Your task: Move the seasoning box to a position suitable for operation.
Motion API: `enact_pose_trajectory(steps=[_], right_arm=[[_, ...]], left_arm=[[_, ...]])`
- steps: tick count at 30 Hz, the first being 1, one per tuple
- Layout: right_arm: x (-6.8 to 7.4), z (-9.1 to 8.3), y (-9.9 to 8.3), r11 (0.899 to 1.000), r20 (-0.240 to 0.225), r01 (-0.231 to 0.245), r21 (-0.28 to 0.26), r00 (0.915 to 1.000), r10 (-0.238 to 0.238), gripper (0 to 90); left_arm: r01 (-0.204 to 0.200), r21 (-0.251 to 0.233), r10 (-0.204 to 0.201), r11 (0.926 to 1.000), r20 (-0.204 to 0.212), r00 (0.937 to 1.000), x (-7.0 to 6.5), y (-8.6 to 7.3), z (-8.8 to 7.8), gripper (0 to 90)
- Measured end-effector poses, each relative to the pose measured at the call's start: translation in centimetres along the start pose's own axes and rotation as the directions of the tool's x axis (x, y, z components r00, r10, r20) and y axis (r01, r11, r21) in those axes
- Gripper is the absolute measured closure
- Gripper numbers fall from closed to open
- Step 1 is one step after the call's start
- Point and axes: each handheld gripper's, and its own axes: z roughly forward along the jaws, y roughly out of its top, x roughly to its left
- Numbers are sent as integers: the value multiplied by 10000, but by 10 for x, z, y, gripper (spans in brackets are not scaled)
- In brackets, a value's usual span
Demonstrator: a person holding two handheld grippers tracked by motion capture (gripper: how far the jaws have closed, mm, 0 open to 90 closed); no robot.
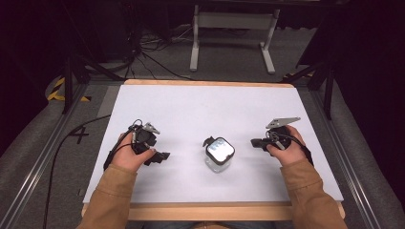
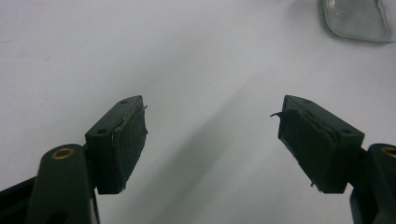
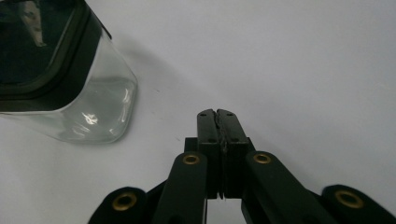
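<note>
High view shows a clear square jar (image 1: pixel 219 154) with a dark-rimmed lid standing upright on the white table (image 1: pixel 200 109), a little nearer the person's edge than the middle, and between the two grippers. A small dark part juts from its upper left corner; what it is cannot be made out. The left gripper (image 1: pixel 162 156) lies to the jar's left, held in the left hand (image 1: pixel 133 153) with the tan sleeve (image 1: pixel 107 200) coming in from below, its tips pointing right toward the jar but apart from it. The right gripper (image 1: pixel 254 142) sits to the jar's right in the right hand (image 1: pixel 285 150), pointing left, near the jar yet not touching it. Left gripper view shows its jaws spread wide over bare table, worn pads (image 2: pixel 130 140) facing each other, with only a cut-off corner of the jar's glass base at the top right. Right gripper view shows its jaws pressed together with nothing between them, and the jar's glass wall and dark lid rim at upper left, partly cropped.
</note>
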Motion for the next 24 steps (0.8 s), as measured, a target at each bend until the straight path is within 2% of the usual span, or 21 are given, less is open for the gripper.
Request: enact_pose_trajectory(steps=[6,9,10,14,17,18,24], right_arm=[[12,10,3,9978,-459,512,-411,9975,-530,894],[24,23,6,9918,-734,1166,-518,9900,-1202,893],[24,23,6,9918,-734,1166,-518,9900,-1202,893],[37,38,6,9870,-1195,1536,-473,9801,-1582,887],[41,41,6,9857,-1308,1626,-454,9772,-1672,890],[41,43,5,9837,-1224,1776,-274,9761,-1796,893],[42,41,3,9851,-1373,1719,16,9758,-1701,897]], left_arm=[[-219,-44,219,9998,105,9997,-5,3,-1,236],[-536,-63,538,9985,332,9980,-11,5,-1,237],[-536,-63,538,9985,332,9980,-11,5,-1,237],[-710,-161,719,9973,626,9954,-18,8,-2,236],[-713,-174,724,9973,708,9949,-20,8,-2,236],[-740,-175,751,9971,718,9946,-21,9,-2,236],[-822,-81,825,9966,729,9939,-22,10,1,236]])
